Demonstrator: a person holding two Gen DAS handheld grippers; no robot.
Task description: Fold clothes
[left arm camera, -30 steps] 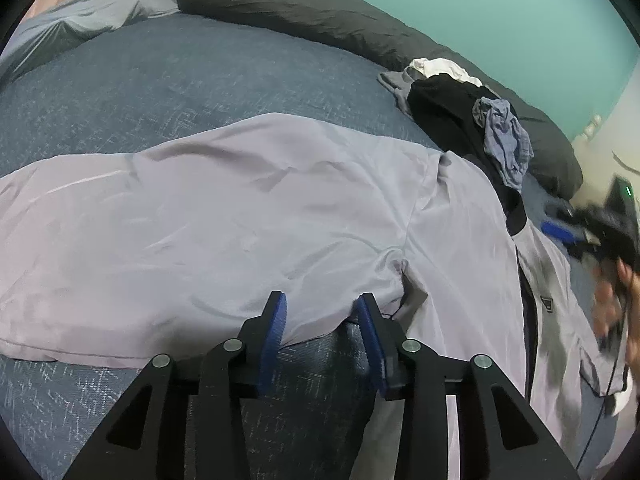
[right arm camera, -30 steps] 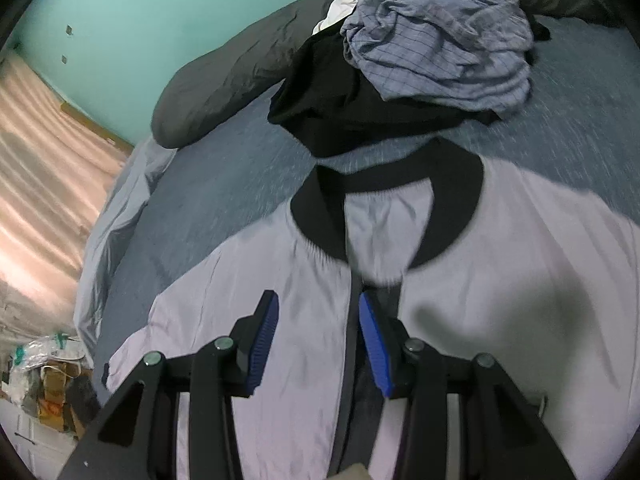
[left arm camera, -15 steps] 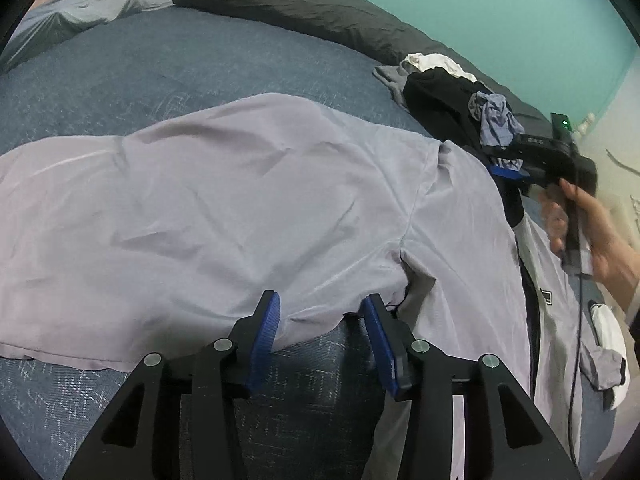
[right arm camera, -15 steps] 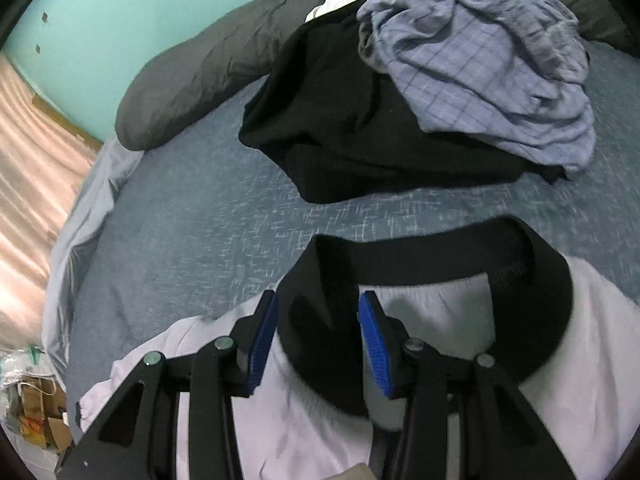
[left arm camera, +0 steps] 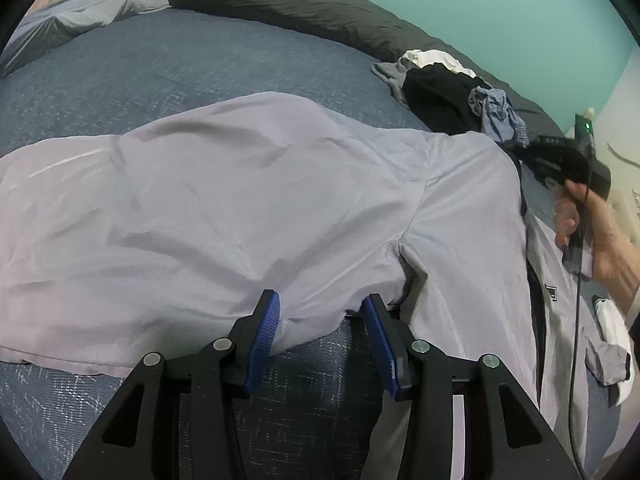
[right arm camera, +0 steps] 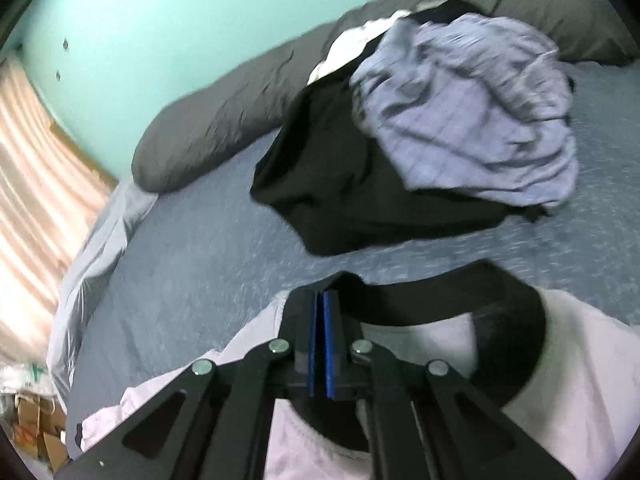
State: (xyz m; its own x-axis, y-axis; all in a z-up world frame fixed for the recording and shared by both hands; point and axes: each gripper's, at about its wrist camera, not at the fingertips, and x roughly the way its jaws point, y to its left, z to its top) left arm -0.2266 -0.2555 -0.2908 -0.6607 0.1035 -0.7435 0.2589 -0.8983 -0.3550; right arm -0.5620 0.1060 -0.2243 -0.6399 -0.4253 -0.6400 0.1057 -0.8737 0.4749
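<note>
Left to right. Lilac jacket (left arm camera: 248, 200): spread across blue bed (left arm camera: 160, 64), sleeve at left of frame, underarm hem at lower centre. Left gripper (left arm camera: 320, 320): jaws parted either side of that hem, gripping nothing. Right gripper (right arm camera: 323, 312): jaws parted half a second ago, now clenched on black collar (right arm camera: 500, 304). Judged ready to lift for folding. Unfolded clothes pile (right arm camera: 440, 140): upper right.
</note>
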